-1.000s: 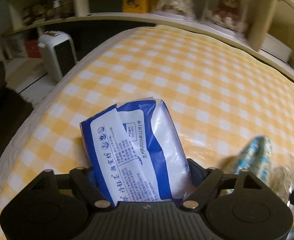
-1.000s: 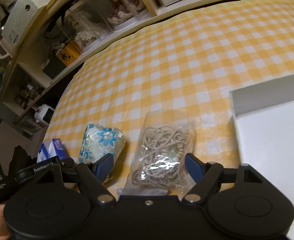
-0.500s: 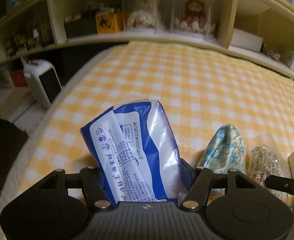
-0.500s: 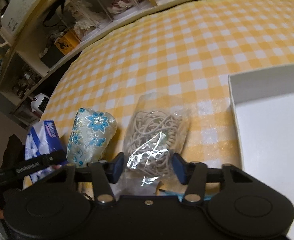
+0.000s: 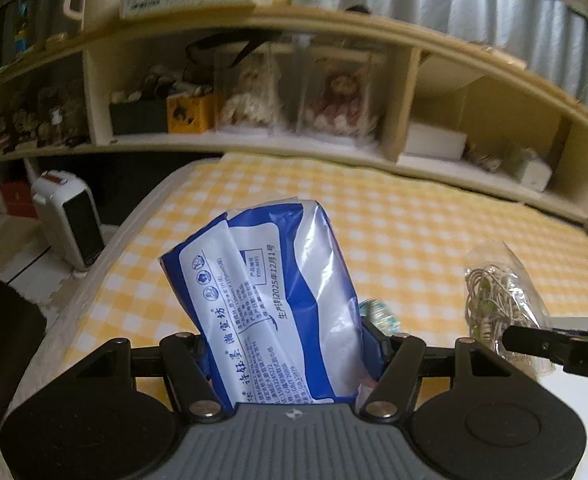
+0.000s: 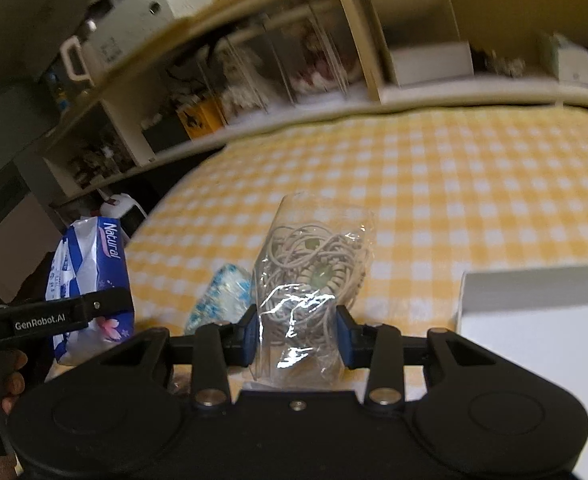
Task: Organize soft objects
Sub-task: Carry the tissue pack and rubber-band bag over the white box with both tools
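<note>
A blue-and-white tissue pack stands upright in my left gripper, which is shut on its lower end and holds it above the yellow checked table. The pack also shows at the left of the right wrist view. My right gripper has a clear bag of coiled cord between its blue pads. Its jaws are closing, the pads press the bag's sides, and the bag is raised off the cloth. A blue floral pouch lies on the table between the two grippers.
A white box sits at the right, close beside the right gripper. Shelves with dolls and boxes run along the far side of the table. A white heater stands on the floor past the table's left edge.
Both grippers rose. The left one tightened on the tissue pack and lifted it. The right one closed from wide open onto the cord bag, and the bag now hangs clear of the cloth.
</note>
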Available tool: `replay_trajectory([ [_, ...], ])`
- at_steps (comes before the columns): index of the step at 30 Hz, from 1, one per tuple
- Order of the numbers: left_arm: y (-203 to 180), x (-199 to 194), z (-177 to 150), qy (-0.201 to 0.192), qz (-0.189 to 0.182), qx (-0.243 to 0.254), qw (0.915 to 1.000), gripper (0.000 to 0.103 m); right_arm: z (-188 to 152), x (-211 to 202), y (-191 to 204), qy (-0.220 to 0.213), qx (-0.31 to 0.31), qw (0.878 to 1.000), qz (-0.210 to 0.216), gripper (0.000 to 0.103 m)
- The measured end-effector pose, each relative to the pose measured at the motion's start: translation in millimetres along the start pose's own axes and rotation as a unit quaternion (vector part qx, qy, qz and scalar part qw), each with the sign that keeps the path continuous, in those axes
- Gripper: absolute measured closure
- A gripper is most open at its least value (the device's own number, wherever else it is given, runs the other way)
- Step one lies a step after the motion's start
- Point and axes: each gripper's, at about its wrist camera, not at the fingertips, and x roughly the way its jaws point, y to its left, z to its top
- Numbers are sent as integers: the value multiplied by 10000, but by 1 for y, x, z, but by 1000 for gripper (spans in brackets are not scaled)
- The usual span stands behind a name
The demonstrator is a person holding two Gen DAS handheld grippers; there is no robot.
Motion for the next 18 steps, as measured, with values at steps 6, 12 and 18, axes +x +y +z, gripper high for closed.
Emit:
replay_trajectory([
  [6,-13,-26,4,-254,-266,64,9993,37,10,-39,-2,-318,-154,9994,48,64],
  [12,-42,-50,7,-497,-679,232,9962,37,13,-81,-10,-560,-260,9981,-60,64],
  [18,-77,-57,5,-438,-1205,271,9914,37,10,-126,-35,-804,-188,9962,-288,64],
])
